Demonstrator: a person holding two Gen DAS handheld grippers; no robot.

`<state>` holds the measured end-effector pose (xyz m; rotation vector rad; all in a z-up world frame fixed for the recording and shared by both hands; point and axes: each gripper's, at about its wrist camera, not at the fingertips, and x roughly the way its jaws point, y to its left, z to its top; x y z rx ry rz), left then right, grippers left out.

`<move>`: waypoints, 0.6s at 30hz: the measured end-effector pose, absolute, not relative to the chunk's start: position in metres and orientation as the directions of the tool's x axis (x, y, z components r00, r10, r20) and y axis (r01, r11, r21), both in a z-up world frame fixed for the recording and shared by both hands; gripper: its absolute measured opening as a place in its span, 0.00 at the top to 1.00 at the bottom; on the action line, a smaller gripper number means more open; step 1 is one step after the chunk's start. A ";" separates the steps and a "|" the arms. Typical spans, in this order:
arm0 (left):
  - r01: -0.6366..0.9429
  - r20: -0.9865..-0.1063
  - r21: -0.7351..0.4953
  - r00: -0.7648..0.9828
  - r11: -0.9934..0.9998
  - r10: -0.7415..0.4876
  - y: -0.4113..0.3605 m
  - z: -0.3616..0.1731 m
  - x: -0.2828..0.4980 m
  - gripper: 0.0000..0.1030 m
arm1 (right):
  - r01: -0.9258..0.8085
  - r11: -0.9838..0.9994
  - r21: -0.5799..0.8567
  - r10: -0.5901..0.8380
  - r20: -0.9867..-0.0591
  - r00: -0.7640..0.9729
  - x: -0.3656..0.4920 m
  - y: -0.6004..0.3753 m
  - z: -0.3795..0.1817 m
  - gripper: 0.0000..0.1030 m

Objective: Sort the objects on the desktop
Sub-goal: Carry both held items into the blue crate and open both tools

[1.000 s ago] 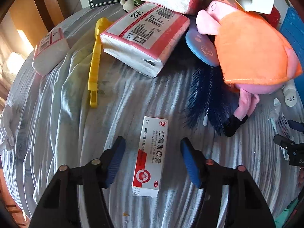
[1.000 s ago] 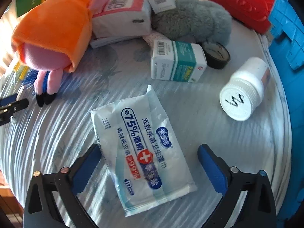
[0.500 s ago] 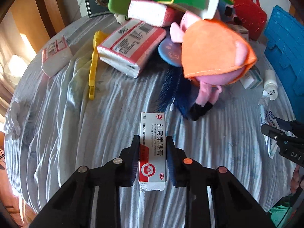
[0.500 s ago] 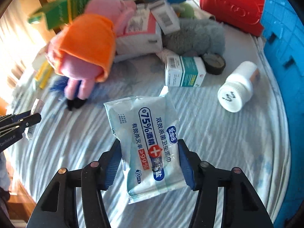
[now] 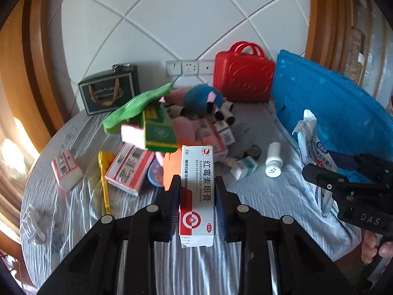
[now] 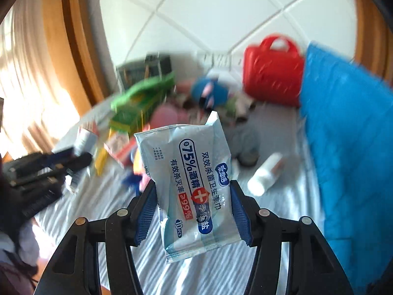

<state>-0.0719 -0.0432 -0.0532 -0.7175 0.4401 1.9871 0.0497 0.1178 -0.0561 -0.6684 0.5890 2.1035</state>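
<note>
Left tool [image 5: 197, 202] is clamped on the ointment box [image 5: 197, 191], pads on its two long narrow sides around mid-length, box held clear above the table [image 5: 61, 211]. Thin cardboard, light, rigid along its length but probably crushable if squeezed harder; printed faces look glossy, so the side grip on the edges is the right hold. Bottom flap end sticks out below the pads.

Right tool [image 6: 194, 211] is closed on the wipes pack [image 6: 194, 172], pads on its two side edges in the lower half, pack also lifted off the table. Soft film pouch, limp, crinkled, slick surface; the top half stands free above the pads and will likely flop or slide if swung fast. A grip nearer the middle, across the bulk of the wipes, would hold better than on the seams.

Around them: striped wrinkled cloth on the table, a loose pile of small cartons, soft toys, a green cloth [image 5: 137, 108], a white bottle [image 5: 273, 159] lying on its side, round and likely to roll. Hard red case [image 5: 243, 73] and blue crate [image 5: 331, 103] at the far and right edges, plausible sort bins.
</note>
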 end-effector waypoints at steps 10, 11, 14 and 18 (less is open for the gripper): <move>-0.964 -0.513 0.026 -0.241 -0.266 0.824 0.009 0.014 0.006 0.75 | -0.921 -0.369 0.121 0.792 -0.478 -0.380 0.152 0.093 0.033 0.45; -0.969 -0.496 0.030 -0.226 -0.244 0.838 0.016 0.022 0.018 0.75 | -0.930 -0.348 0.121 0.808 -0.465 -0.362 0.166 0.092 0.038 0.45; -0.982 -0.452 0.045 -0.182 -0.181 0.873 0.039 0.042 0.056 0.75 | -0.952 -0.283 0.114 0.853 -0.424 -0.304 0.213 0.090 0.050 0.45; -0.993 -0.403 0.058 -0.115 -0.100 0.908 0.078 0.067 0.129 0.75 | -0.976 -0.191 0.105 0.892 -0.397 -0.217 0.287 0.097 0.059 0.45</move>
